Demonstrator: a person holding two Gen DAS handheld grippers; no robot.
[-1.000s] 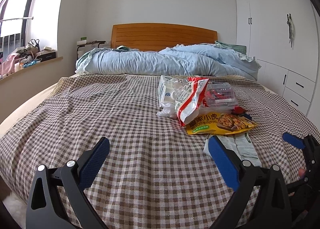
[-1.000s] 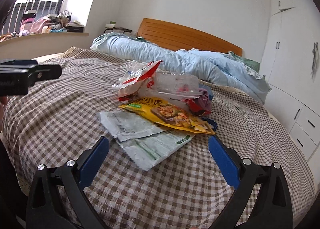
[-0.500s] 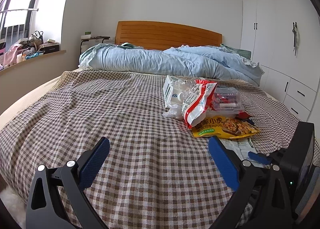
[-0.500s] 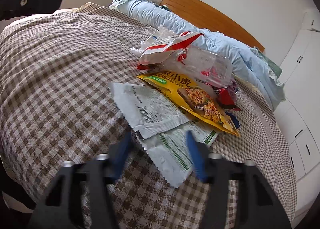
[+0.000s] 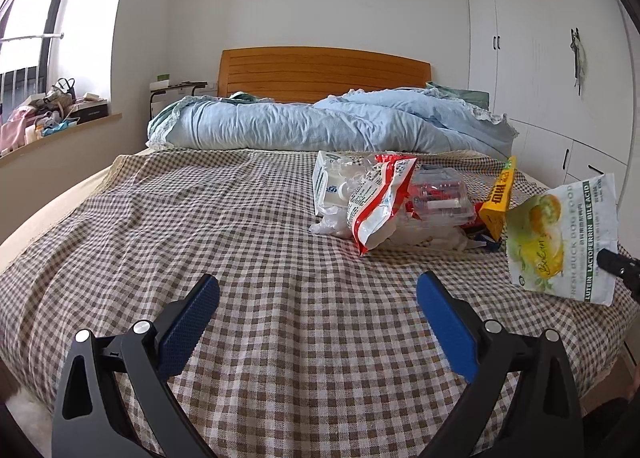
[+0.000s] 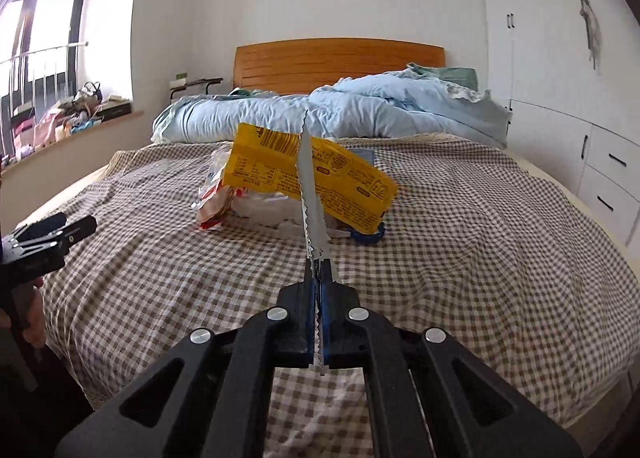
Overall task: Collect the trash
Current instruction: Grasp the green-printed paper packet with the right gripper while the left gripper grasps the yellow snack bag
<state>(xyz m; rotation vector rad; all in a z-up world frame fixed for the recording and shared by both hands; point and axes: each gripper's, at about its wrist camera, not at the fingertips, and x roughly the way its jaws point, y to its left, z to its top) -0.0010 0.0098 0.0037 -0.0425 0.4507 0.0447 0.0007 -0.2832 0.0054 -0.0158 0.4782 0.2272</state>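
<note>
The right claw (image 6: 318, 268) has just been closing and is now clenched tight on a white and green wrapper (image 5: 560, 242), with the wrapper's edge pinched between its blue pads. The wrapper hangs in the air just beside the trash pile (image 5: 392, 201), and it no longer lies flat on the bed (image 5: 200, 217). To do this step well, I think the claw should stay squeezed, because the wrapper is thin and slippery and could slide out. It should also lift slowly and pull away from the pile, so nothing else gets dragged along. A yellow bag (image 6: 280, 165) at the edge of the pile stands up on its side right behind the wrapper. I cannot tell if it is stuck to the wrapper or only leaning there, so a gentle shake may be needed to free it. The left claw (image 5: 318, 284) is released, with its jaws wide apart and nothing in them. It waits on the near side of the pile, well apart from it, and it could take the next piece. In the pile there is a red and white bag (image 5: 380, 197), a clear box (image 5: 440, 193) and some white plastic. From the right claw's camera the wrapper shows only as a thin, jagged line, so its front cannot be read there. The yellow bag hides much of the pile in that view. A small blue thing (image 6: 370, 236) peeks out from under the pile, and I cannot tell what it is. No bin or trash bag shows anywhere, so where the wrapper should go is not seen.
</note>
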